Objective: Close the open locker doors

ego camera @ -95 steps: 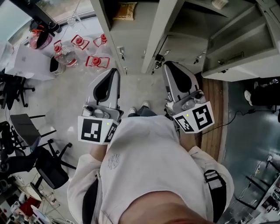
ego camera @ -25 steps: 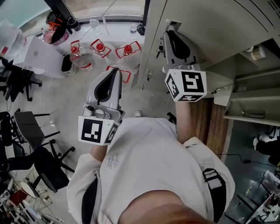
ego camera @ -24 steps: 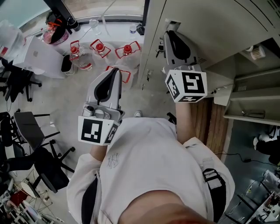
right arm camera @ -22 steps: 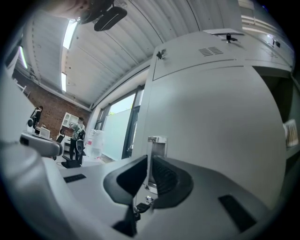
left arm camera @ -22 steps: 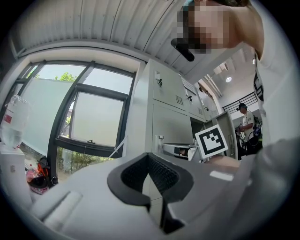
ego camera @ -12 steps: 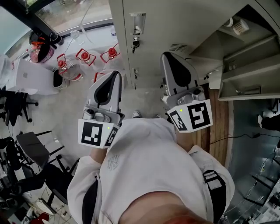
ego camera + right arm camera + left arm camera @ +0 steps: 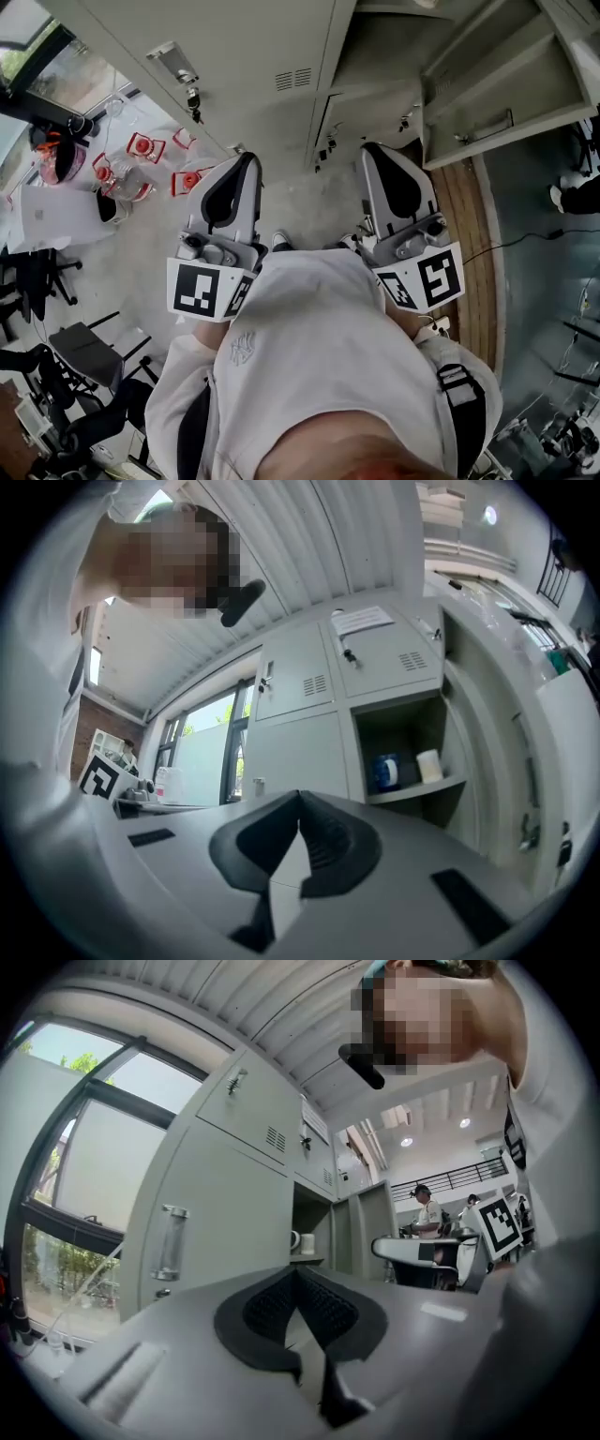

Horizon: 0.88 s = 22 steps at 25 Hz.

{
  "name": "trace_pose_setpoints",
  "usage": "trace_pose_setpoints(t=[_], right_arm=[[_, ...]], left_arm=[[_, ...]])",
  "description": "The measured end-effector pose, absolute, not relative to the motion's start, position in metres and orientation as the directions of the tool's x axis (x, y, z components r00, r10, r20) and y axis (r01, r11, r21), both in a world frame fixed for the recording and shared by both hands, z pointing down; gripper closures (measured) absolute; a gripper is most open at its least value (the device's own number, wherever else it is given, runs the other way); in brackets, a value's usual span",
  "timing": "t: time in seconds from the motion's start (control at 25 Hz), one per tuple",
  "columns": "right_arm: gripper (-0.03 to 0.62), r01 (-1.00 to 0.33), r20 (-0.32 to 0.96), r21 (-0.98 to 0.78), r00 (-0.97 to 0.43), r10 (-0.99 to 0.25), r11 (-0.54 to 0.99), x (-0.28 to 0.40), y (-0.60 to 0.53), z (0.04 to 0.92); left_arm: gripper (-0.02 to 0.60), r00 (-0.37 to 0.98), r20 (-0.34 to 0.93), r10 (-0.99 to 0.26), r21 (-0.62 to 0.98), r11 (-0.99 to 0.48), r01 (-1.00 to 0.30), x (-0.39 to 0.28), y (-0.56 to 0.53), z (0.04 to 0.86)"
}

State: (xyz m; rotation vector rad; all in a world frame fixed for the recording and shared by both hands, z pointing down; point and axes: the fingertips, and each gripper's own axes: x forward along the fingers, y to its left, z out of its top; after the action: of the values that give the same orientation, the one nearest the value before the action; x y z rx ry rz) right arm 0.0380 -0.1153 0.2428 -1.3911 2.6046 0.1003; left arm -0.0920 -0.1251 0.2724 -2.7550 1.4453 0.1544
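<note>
A bank of grey lockers fills the top of the head view. One door (image 7: 234, 42) with a bar handle (image 7: 173, 61) and vents is closed. To its right a compartment (image 7: 375, 56) stands open, its door (image 7: 497, 84) swung out to the right. My left gripper (image 7: 247, 159) and right gripper (image 7: 373, 150) are held low in front of the body, both shut and empty, touching no door. The right gripper view shows the open compartment (image 7: 403, 752) with a blue thing (image 7: 386, 772) and a white cup (image 7: 429, 764) on its shelf. That open compartment (image 7: 305, 1237) also appears in the left gripper view, past a closed door (image 7: 216, 1232).
Water jugs with red caps (image 7: 141, 147) stand on the floor at the left beside a white table (image 7: 47, 211). Office chairs (image 7: 84, 352) are at the lower left. A wooden floor strip (image 7: 464, 244) runs on the right. People (image 7: 427, 1213) stand in the far room.
A second ago the right gripper was raised against a locker door; it has come back down beside the left one. The view has swung right, so the open compartment now shows.
</note>
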Motion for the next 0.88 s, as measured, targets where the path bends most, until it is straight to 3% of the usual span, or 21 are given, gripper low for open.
trace_pose_setpoints(t=[0.56,0.88], right_arm=[[0.582,-0.919,-0.198,0.004,-0.388,-0.900,0.395,0.237,-0.084,0.241],[0.582,-0.907,-0.202,-0.037,-0.404,-0.892,0.419,0.293,-0.096,0.252]], left_arm=[[0.577,0.730,-0.150,-0.666,0.049,-0.743,-0.668,0.113,-0.118,0.267],[0.577,0.757,-0.130,-0.640,0.045,-0.767,-0.641,0.180,-0.111,0.276]])
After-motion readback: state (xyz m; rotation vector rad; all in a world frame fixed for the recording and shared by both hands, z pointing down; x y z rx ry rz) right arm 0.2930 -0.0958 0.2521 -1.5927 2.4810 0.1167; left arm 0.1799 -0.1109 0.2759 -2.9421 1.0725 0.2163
